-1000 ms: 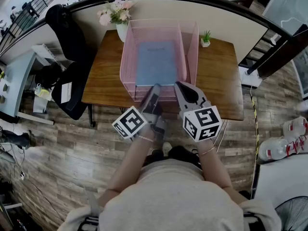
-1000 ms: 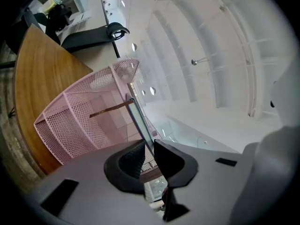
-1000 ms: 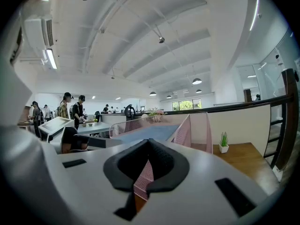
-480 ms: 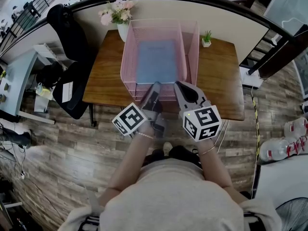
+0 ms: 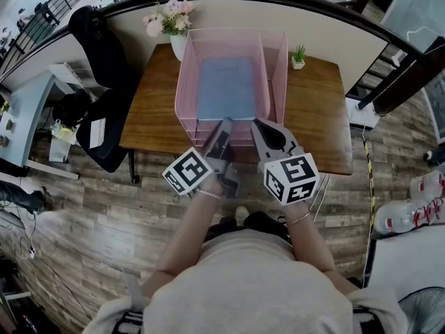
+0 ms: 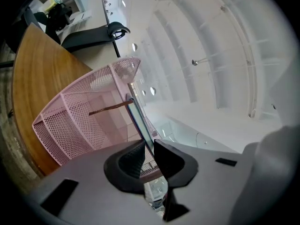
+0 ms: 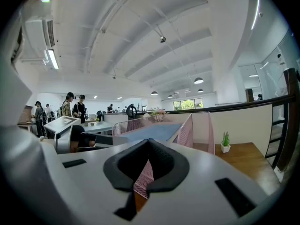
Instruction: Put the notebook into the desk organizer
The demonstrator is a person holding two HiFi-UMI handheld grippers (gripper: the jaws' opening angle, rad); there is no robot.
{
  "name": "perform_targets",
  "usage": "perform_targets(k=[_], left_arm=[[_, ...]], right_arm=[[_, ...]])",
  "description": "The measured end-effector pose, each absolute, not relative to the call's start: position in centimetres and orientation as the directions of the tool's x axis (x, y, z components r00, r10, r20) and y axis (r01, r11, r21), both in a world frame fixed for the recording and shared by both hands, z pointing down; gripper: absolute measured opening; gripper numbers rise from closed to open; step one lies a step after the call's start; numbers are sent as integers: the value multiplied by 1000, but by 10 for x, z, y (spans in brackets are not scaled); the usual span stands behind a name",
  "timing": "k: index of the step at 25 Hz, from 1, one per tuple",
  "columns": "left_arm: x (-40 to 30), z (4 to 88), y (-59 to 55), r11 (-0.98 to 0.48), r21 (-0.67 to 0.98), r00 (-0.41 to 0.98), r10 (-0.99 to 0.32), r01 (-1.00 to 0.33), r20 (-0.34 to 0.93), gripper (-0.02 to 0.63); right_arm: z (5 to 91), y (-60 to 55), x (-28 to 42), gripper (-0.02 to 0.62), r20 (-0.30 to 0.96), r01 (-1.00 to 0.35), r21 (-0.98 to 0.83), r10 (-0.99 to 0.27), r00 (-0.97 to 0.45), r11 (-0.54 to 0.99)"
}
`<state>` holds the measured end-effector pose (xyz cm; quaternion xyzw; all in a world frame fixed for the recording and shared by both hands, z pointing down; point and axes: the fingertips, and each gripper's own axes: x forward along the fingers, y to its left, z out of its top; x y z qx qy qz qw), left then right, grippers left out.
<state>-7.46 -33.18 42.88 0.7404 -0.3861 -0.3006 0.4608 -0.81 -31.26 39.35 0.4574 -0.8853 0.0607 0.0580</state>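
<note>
On the top tray of the desk organizer (image 5: 186, 89), note the blue notebook (image 5: 226, 89) lying flat between the pink mesh walls, near edge toward the organizer's front rim. Find the left gripper (image 5: 222, 126) at that rim, held level, pads pinched on the notebook's thin near edge. Find the right gripper (image 5: 259, 125) just beside it at the organizer's front, tips together on nothing. Judge the placing nearly finished. Check for overhang past the front rim before letting go. Spread the left pads fully first, then draw straight back from the organizer, level, so as not to drag the notebook out or snag the mesh. Keep the right gripper off the front rim, ready with closed tips for a gentle nudge inward.
</note>
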Motion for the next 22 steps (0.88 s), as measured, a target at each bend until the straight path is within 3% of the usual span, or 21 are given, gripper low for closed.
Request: perform_targets(k=[13, 22], left_arm=[[-81, 421, -320, -302, 849, 510, -859, -433, -45, 77], [-82, 396, -311, -420, 670, 531, -846, -612, -45, 59]], right_arm=[[387, -304, -13, 9, 154, -802, -44, -789, -594, 596], [384, -300, -17, 9, 157, -792, -48, -779, -608, 608]])
